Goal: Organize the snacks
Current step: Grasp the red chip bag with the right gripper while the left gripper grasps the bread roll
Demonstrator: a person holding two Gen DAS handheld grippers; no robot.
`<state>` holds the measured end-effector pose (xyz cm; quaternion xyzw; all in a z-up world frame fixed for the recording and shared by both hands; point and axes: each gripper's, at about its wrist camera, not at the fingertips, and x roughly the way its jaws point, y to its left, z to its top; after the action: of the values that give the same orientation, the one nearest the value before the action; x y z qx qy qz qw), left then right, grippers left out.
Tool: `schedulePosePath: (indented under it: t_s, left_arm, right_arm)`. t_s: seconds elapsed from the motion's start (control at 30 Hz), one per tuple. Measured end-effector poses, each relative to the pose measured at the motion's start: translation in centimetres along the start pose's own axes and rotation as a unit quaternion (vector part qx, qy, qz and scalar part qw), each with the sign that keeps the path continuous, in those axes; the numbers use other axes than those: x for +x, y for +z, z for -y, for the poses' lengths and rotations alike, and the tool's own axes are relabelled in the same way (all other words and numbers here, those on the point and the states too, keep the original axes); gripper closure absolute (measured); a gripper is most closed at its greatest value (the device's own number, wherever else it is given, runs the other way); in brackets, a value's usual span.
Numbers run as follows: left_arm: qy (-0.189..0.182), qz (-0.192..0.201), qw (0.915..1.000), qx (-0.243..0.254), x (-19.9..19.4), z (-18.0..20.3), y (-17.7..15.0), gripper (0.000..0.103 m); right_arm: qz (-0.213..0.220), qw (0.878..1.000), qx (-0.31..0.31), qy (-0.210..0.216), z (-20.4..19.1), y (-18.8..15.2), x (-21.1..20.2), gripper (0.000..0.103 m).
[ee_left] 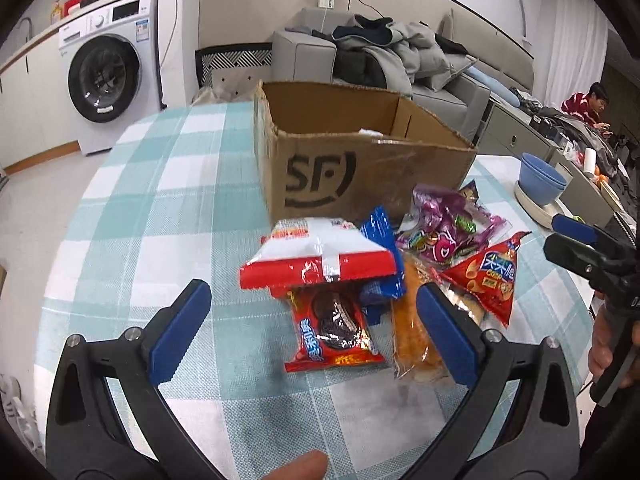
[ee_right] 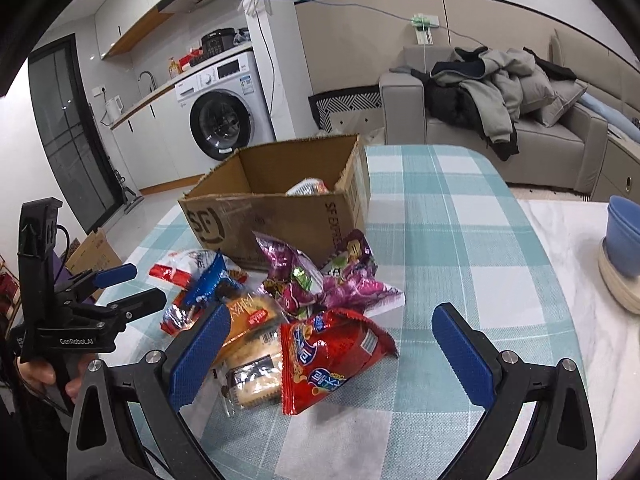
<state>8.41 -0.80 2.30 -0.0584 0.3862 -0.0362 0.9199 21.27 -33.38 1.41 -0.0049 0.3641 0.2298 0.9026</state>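
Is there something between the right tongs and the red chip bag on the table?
Nothing visible. The right tongs are open, and the red chip bag lies on the table just ahead, between the fingers, with no other thing over it.

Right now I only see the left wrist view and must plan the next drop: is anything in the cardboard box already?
Observer: Yes, one snack packet lies inside the cardboard box.
Operator: Is the right gripper free?
Observer: The right gripper is open and empty, the red chip bag ahead of it.
Operator: Anything beside that bag?
Observer: A clear biscuit pack touches it, on the side toward the left gripper.
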Motion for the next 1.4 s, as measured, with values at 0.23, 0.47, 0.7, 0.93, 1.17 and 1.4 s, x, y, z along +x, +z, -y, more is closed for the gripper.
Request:
schedulePosePath:
  t_s: [0.23,0.47,0.7,0.93,1.17,1.4]
  left_arm:
    - [-0.003,-0.018,0.9998,0.005,1.3,0.4,-0.8,0.001]
    - [-0.009,-0.023,0.9996,0.011,1.6,0.9,-1.1,0.001]
    - [-0.016,-0.034,0.9992,0.01,2.1,1.1,-1.4,0.001]
    - [-0.017,-0.04,0.9989,0.015,2.3,1.3,-1.7,0.001]
    - [-0.018,-0.04,0.9989,0.019,2.1,1.5,-1.8,0.001]
    - [-0.023,-0.043,0.9984,0.03,1.8,2.3,-2.0,0.001]
  right_arm:
    - [-0.029,1.0,0.003,0.003,0.4,-1.1,2.3,0.001]
    - [-0.044,0.999,0.023,0.01,1.4,-1.9,4.4,0.001]
    - [-0.059,0.997,0.049,0.031,2.4,-2.3,6.0,0.001]
    - [-0.068,0.996,0.045,0.035,1.9,-2.7,7.2,0.024]
    - [-0.065,0.996,0.032,0.045,1.8,-2.6,6.8,0.04]
    - [-0.038,0.998,0.022,0.051,1.8,-2.3,4.1,0.041]
